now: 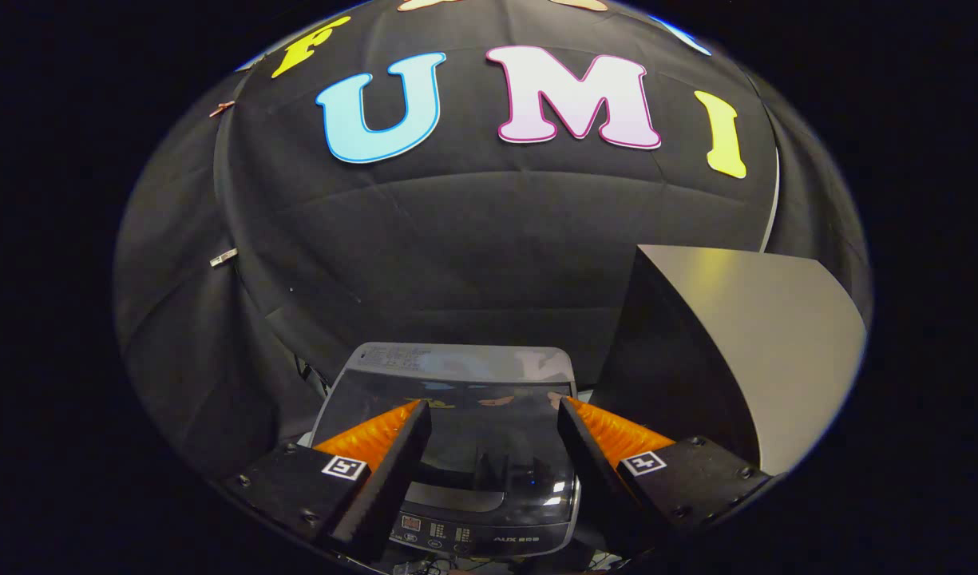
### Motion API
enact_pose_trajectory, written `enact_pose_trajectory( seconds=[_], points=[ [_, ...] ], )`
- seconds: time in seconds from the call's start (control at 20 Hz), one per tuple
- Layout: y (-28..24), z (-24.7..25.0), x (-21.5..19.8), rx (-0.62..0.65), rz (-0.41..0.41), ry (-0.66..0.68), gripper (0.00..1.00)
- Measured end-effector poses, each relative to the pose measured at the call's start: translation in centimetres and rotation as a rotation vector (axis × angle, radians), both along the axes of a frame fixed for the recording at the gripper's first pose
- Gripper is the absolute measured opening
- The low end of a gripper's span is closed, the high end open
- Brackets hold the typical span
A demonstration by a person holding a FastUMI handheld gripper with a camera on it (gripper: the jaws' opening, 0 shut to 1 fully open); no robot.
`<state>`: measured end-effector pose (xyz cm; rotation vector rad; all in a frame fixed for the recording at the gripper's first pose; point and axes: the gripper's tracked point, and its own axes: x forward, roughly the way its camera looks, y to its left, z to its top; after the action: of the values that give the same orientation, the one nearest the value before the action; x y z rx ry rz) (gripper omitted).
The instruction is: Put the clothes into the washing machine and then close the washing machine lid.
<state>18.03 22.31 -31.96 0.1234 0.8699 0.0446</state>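
Observation:
A small top-loading washing machine [465,447] stands below and ahead of the fingers, in front of the black cloth wall. Its glossy dark lid [489,415] lies flat and shut, mirroring the wall. A control panel [457,533] runs along its near edge. My gripper [495,411] hovers above the lid with its fingers wide apart and nothing between them. No clothes are in sight.
A tall box-like object with a pale grey face [768,343] and a dark side stands right of the machine, close beside the right finger. The black cloth wall [457,239] hangs behind everything. A few cables lie by the machine's left rear corner [309,375].

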Motion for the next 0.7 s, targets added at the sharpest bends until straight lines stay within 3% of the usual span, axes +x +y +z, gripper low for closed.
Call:
enact_pose_trajectory(
  seconds=[0.35, 0.7],
  points=[
    [-0.2, 1.7, 1.2, 0.01, 0.007, -0.134, 0.99],
    [-1.9, 12.0, -1.3, 0.052, 0.037, -0.389, 0.99]
  ],
)
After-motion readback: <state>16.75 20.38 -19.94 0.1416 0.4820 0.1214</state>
